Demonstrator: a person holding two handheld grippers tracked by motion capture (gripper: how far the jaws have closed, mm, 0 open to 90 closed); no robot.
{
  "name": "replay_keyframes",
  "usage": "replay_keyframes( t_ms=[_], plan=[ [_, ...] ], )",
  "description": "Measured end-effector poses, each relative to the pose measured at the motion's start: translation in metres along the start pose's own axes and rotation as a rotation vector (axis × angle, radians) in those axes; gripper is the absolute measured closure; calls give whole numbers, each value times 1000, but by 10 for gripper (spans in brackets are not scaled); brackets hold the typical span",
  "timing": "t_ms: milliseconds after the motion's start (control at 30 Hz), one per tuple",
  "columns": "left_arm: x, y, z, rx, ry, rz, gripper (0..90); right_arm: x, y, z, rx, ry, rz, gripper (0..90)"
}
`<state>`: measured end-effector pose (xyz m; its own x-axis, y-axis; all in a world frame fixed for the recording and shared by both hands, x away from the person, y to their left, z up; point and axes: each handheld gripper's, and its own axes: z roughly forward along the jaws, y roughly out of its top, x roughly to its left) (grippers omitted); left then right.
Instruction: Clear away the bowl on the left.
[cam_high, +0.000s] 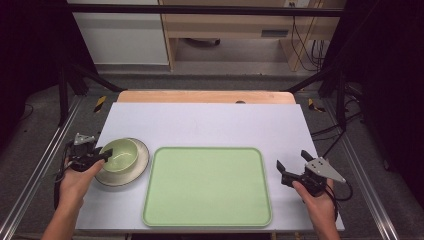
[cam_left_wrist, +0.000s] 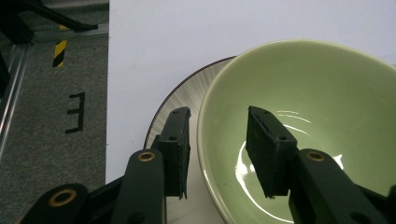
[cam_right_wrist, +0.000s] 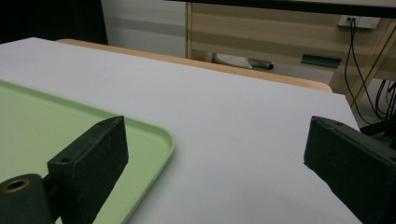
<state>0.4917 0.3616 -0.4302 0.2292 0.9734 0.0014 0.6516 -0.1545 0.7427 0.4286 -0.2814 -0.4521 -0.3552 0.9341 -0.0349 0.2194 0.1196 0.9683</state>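
At table's left, my left gripper (cam_left_wrist: 218, 154) straddles the green bowl (cam_left_wrist: 308, 126) rim, jaws part-open, gripping nothing; right gripper (cam_high: 292, 172) gapes wide, empty.

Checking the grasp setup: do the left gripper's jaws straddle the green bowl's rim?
Yes. In the left gripper view, the left gripper has one jaw outside the green bowl and one inside.
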Motion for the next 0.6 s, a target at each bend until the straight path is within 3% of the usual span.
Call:
replay_keyframes(
  t_ms=[600],
  plan=[
    [2,-2,7,29,-16,-27,655,-1,2,-2,-38,18,5,51]
  ],
)
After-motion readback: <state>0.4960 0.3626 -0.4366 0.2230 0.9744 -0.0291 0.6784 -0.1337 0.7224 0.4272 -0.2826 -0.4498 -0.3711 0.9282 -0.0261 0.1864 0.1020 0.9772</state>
